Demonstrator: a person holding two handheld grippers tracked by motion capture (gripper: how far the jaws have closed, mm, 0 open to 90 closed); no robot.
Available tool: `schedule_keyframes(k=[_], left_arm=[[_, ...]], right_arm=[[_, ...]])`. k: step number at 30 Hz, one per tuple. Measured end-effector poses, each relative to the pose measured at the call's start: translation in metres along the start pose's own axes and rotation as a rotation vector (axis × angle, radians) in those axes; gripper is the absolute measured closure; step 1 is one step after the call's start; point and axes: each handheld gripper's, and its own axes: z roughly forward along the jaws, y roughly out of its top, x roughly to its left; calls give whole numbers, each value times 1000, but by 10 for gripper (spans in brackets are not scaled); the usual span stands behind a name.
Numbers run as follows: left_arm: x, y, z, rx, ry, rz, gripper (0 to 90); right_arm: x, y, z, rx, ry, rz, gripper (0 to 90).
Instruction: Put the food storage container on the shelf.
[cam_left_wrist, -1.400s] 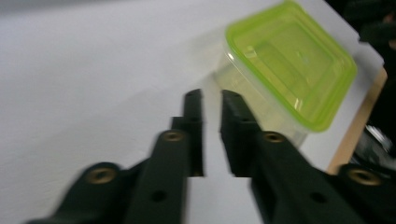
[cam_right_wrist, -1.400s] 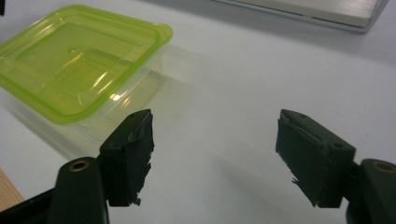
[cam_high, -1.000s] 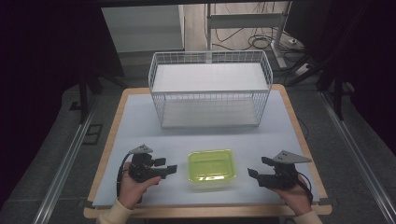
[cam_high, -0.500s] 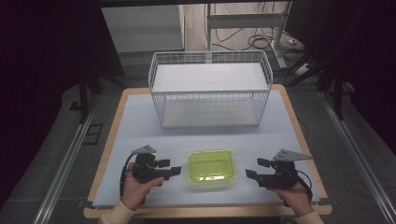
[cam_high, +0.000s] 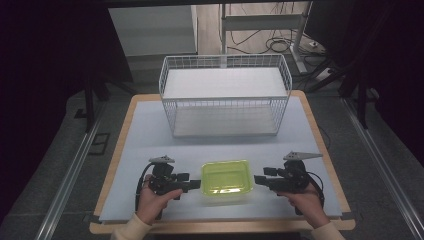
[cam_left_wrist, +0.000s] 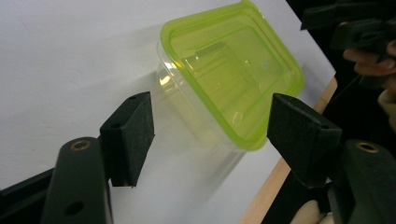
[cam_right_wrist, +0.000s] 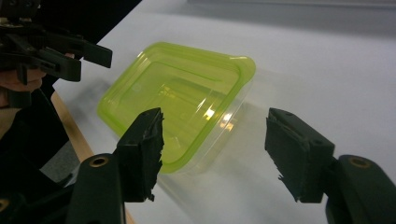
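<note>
Clear plastic container (cam_high: 225, 182) with a lime-green lid, resting near the front edge of the desk (cam_high: 150, 130), between my two grippers. My left gripper (cam_high: 196, 184) stands wide with nothing held, its tips just beside the container's left wall; my right gripper (cam_high: 259, 179) is also open and apart from the right wall, its jaws having just been closing with nothing between them. I judge the container light, thin-walled and slippery, likely to flex or skid under a hard squeeze, so the stiffer lid rim at the short sides looks the best hold. The front edge lies close; open room stretches toward the white wire basket (cam_high: 225, 95) behind
</note>
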Motion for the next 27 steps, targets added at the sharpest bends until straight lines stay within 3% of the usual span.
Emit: schedule_keyframes(k=[3, 9, 16, 20, 27], left_arm=[[3, 5, 6, 7, -4, -24, 322], [9, 8, 11, 11, -9, -63, 359], [13, 8, 22, 35, -47, -98, 438], [15, 7, 26, 37, -72, -126, 493], [14, 5, 30, 50, -63, -117, 646]], right_arm=[[-4, 5, 11, 38, 5, 34, 385], [-8, 11, 24, 60, 3, 61, 410], [-8, 13, 34, 95, 16, 91, 449], [-12, 10, 36, 109, 41, 131, 500], [-14, 6, 43, 140, 94, 175, 597]])
